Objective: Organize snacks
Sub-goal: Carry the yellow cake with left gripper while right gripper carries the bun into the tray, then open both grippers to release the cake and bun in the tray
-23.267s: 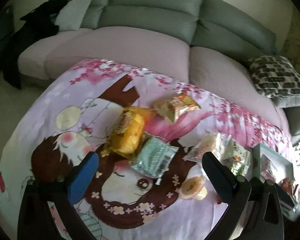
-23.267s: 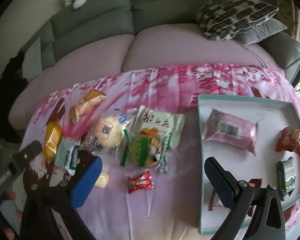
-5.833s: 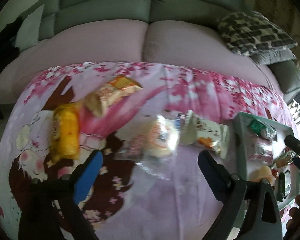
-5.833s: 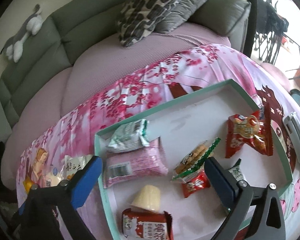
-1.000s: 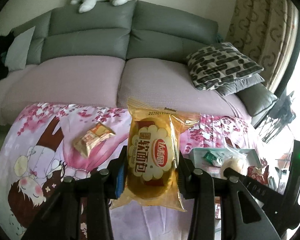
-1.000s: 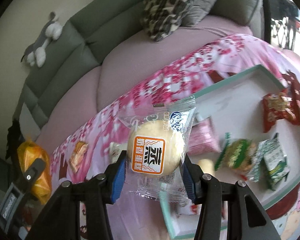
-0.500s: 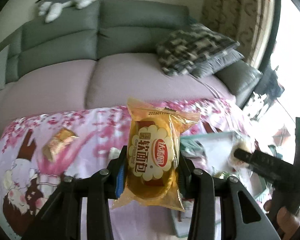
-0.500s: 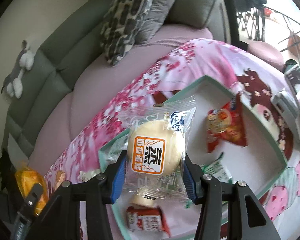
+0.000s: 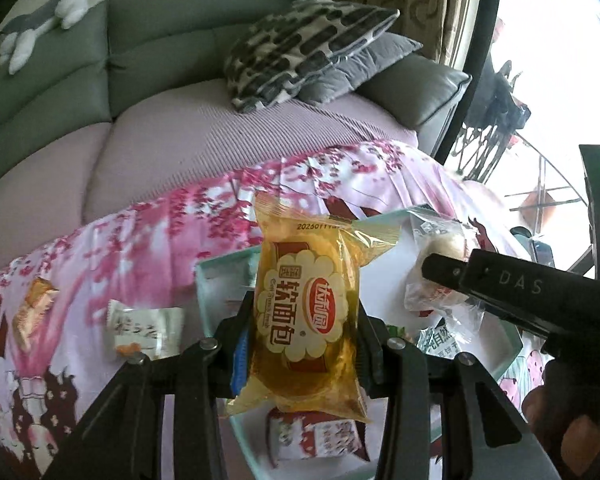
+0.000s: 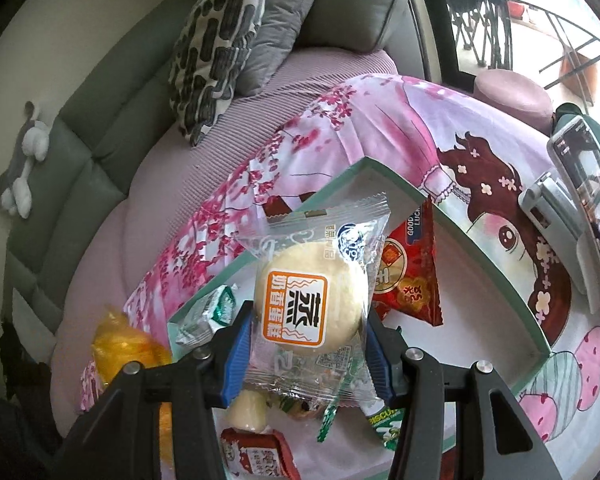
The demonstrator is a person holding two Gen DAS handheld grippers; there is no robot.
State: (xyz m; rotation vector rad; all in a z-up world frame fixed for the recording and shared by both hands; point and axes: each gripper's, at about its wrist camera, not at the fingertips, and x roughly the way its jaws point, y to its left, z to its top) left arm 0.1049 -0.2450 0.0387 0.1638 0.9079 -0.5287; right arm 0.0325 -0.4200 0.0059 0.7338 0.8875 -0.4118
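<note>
We see a yellow bread packet point(image 9: 306, 316), a clear cake wrapper point(image 10: 314, 300), pink blossom cloth point(image 9: 172, 232), a teal-rimmed tray point(image 10: 480, 256).

A pink cartoon-print cloth covers the counter point(image 9: 188, 232), carrying a green-rimmed tray point(image 10: 480, 256), two loose snack packets point(image 9: 146, 326) and a phone point(image 10: 580, 184).

Your left gripper point(image 9: 304, 340) holds the bread packet point(image 9: 306, 312) above the near left corner of the tray point(image 9: 220, 266), while your right gripper point(image 10: 308, 344) holds the steamed cake packet point(image 10: 312, 296) over the tray's middle, to the right of the bread. In the tray, a triangular snack bag point(image 10: 414, 276) lies behind the cake and a small carton point(image 10: 256, 456) sits at the near edge. Left of the tray, on the printed cloth point(image 9: 152, 248), two more packets point(image 9: 146, 328) lie apart, and the sofa point(image 9: 172, 140) stands behind it all.
</note>
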